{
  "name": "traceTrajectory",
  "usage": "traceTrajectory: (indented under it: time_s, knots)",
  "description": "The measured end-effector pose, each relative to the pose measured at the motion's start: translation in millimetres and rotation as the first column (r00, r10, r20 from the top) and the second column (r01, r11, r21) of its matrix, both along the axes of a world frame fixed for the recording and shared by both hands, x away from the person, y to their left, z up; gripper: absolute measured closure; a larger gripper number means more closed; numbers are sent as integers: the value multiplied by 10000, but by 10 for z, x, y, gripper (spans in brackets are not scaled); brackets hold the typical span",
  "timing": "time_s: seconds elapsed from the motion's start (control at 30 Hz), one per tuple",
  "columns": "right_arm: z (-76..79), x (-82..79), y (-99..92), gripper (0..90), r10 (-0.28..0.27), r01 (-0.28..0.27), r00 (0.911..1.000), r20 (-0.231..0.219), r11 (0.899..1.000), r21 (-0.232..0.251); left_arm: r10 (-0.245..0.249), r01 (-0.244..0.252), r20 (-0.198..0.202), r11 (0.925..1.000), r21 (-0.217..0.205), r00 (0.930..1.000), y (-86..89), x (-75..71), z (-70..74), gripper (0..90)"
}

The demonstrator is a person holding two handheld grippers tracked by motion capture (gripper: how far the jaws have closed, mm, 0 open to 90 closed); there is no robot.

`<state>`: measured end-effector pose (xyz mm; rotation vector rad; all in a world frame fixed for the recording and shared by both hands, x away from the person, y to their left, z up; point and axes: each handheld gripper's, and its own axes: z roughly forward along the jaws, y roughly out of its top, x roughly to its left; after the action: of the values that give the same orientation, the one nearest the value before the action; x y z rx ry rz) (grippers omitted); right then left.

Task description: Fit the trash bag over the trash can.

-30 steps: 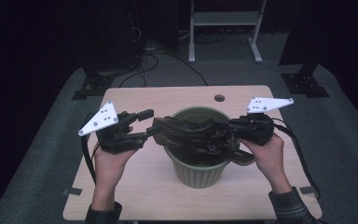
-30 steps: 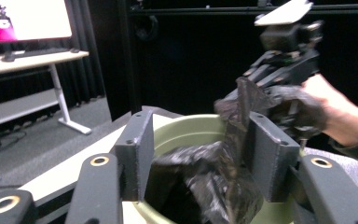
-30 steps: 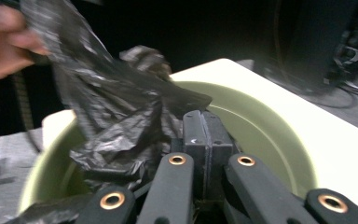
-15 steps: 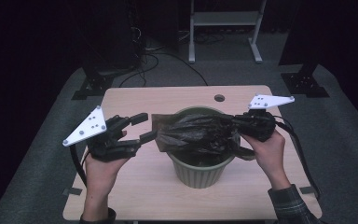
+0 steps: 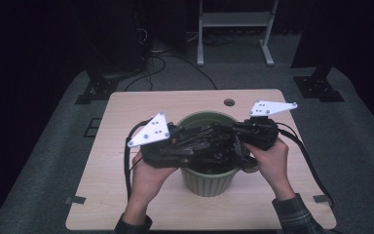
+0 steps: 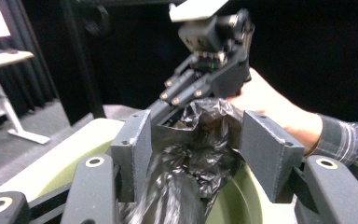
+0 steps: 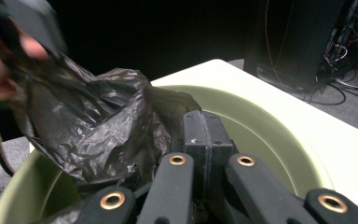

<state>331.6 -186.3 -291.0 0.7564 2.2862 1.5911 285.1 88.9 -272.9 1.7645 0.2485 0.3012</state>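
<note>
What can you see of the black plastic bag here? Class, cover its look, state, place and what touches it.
The black plastic bag is thin, glossy and heavily crinkled, bunched rather than spread. It hangs over the mouth of the green bin on the table. The right gripper is shut on one part; the left gripper, jaws apart, has bag material between them. How far it reaches inside the bin is hidden.

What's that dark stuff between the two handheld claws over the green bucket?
A crumpled black plastic bag, seen in the left gripper view between the open fingers of the left gripper, above the green bin; the right gripper pinches it.
</note>
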Motion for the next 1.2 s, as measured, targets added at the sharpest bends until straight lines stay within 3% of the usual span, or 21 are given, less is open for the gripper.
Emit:
traceTrajectory:
  time_s: [0.13, 0.4, 0.47, 0.6, 0.63, 0.73, 0.77, 0.97, 1.2]
  knots:
    - [23, -21, -17, 900, 41, -41, 10000, 27, 9999, 133, -101, 112, -237, 9990, 442, 9997, -226, 88, -122, 418]
    - [30, -27, -17, 900, 113, -113, 9999, 18, 9995, 286, 183, -156, -342, 9969, 766, 9992, -342, 149, -182, 424]
    - [26, -30, -10, 900, 140, -140, 9999, 5, 9994, 313, 341, -309, -390, 9962, 819, 9987, -352, 169, -184, 484]
    - [23, -42, 0, 900, 207, -207, 9998, 24, 9990, 390, 194, -159, -474, 9973, 716, 9987, -362, 191, -179, 660]
    - [23, -42, 0, 900, 207, -207, 9998, 24, 9990, 390, 137, -102, -479, 9972, 735, 9988, -370, 196, -174, 660]
    - [29, -51, -2, 900, 215, -216, 9998, 37, 9988, 447, 84, -51, -368, 9959, 899, 9993, -389, 202, -166, 865]
    - [29, -51, -2, 900, 215, -216, 9998, 37, 9988, 447, 7, 26, -365, 9960, 898, 9993, -389, 204, -166, 865]
    - [35, -62, -39, 900, 75, -80, 9999, 152, 9994, 324, 55, -21, -325, 9946, 1033, 9995, -289, 159, -167, 898]
    - [-10, -31, -274, 900, -643, 640, 9979, 114, 9976, 276, 489, -454, -287, 9927, 1120, 9984, 78, 87, -216, 898]
